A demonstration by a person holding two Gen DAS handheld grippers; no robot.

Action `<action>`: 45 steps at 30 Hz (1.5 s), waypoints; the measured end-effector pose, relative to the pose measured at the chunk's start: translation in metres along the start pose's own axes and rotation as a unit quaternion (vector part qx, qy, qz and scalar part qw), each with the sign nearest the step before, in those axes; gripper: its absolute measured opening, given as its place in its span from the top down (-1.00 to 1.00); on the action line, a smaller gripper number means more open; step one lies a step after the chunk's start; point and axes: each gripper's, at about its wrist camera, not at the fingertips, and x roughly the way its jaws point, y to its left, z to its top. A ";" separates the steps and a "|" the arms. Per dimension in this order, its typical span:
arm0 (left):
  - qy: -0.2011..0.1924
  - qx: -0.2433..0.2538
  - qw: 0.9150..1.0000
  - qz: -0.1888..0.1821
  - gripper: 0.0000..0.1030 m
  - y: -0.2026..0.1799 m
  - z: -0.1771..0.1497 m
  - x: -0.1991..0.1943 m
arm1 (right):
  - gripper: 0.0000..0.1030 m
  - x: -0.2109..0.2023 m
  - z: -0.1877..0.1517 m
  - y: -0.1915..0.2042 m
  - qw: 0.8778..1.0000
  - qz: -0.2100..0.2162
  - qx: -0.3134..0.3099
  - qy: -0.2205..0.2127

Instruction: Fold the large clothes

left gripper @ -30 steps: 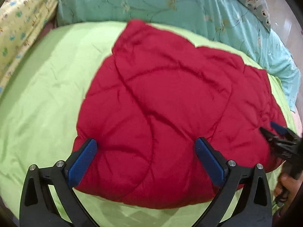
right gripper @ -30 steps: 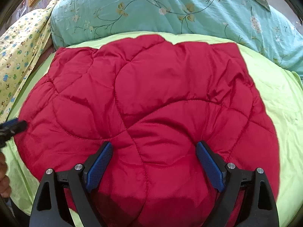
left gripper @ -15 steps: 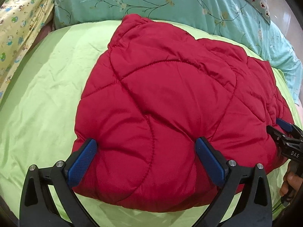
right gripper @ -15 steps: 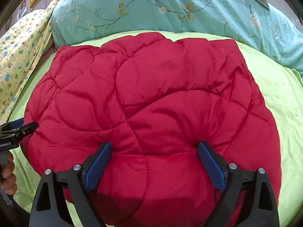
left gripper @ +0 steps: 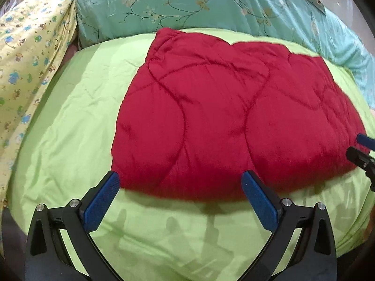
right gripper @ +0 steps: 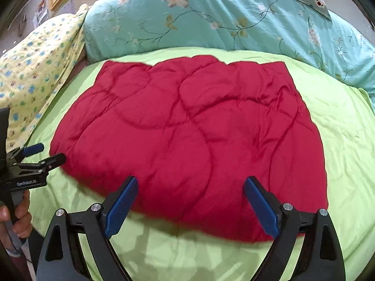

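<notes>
A bed with a lime-green sheet (left gripper: 70, 140) carries everything. Along its far edge lies a teal floral quilt (right gripper: 222, 18), and at the far left corner a yellow printed blanket (left gripper: 30, 58). The folded red quilted garment (left gripper: 229, 121) lies flat in the middle of the bed, toward the near edge. The left gripper (left gripper: 180, 199) and right gripper (right gripper: 189, 206) hover at the garment's near edge, jaws spread wide and released, holding nothing.

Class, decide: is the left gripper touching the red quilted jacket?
Apart. In the left wrist view, green sheet shows between the open left gripper and the red quilted jacket's near edge.
</notes>
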 end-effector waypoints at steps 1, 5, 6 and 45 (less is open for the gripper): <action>0.001 0.004 1.000 0.001 -1.00 -0.002 -0.004 -0.002 | -0.81 -0.003 -0.005 0.001 1.000 0.001 -0.004 0.005; 0.007 0.020 1.000 0.011 -1.00 -0.007 -0.018 -0.007 | -0.81 -0.009 -0.023 0.006 1.000 -0.001 -0.015 0.019; 0.008 0.022 1.000 0.013 -1.00 -0.007 -0.020 -0.008 | -0.81 -0.010 -0.027 0.006 1.000 -0.001 -0.016 0.024; -0.039 0.056 0.997 0.038 -1.00 -0.038 0.019 -0.052 | -0.94 -0.053 0.007 0.028 0.999 -0.016 -0.052 0.005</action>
